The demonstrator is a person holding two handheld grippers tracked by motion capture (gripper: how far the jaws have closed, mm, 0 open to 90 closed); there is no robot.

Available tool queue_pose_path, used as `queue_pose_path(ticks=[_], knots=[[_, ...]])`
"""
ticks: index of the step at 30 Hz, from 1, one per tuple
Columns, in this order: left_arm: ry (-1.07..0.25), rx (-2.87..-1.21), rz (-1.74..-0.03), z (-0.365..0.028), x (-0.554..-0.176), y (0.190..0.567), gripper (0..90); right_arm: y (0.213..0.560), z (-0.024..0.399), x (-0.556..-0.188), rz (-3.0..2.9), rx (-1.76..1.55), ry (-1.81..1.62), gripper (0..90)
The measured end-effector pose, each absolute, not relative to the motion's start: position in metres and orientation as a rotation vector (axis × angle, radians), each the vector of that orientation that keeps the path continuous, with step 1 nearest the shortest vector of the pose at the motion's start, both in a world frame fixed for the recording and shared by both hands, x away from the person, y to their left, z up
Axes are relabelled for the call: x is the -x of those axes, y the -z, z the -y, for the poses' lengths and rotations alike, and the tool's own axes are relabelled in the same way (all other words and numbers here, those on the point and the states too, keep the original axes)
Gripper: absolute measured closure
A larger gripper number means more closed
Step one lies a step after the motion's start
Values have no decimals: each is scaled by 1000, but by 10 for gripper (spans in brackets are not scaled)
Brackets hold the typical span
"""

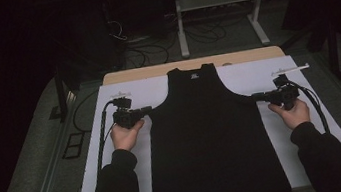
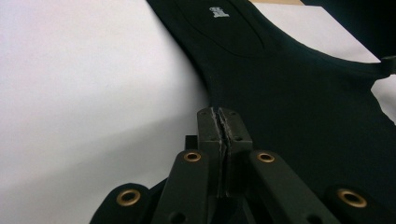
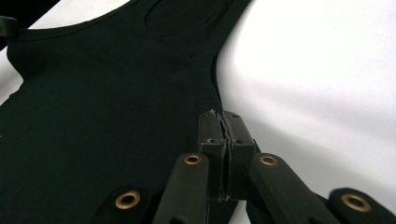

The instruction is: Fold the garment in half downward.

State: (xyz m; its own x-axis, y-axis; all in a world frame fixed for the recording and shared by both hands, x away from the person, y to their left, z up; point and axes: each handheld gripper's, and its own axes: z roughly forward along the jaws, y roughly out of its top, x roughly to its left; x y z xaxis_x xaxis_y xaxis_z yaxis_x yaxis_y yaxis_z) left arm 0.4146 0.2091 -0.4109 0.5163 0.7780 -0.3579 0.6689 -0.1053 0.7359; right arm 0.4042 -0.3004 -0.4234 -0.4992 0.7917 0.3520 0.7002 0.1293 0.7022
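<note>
Garment: black tank top (image 1: 213, 135) lay flat on the white tabletop (image 1: 122, 90), long axis running away from the person (neck farthest). Left hand-held gripper (image 1: 146, 110) was clamped on its left underarm edge, right hand-held gripper (image 1: 257, 97) on the right; each side lay inward of its hand. Nothing obstructed.
</note>
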Motion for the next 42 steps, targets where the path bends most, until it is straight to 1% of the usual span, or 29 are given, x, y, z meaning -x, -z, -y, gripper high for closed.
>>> queue_pose_path(ticks=[21,42], knots=[[-141,-1852,-1151,-209,-397,397,874,413,302,-386,-2265,-1499,-1367,864],[-95,-1821,-1147,-219,-381,403,874,411,308,-369,-2273,-1508,-1371,864]])
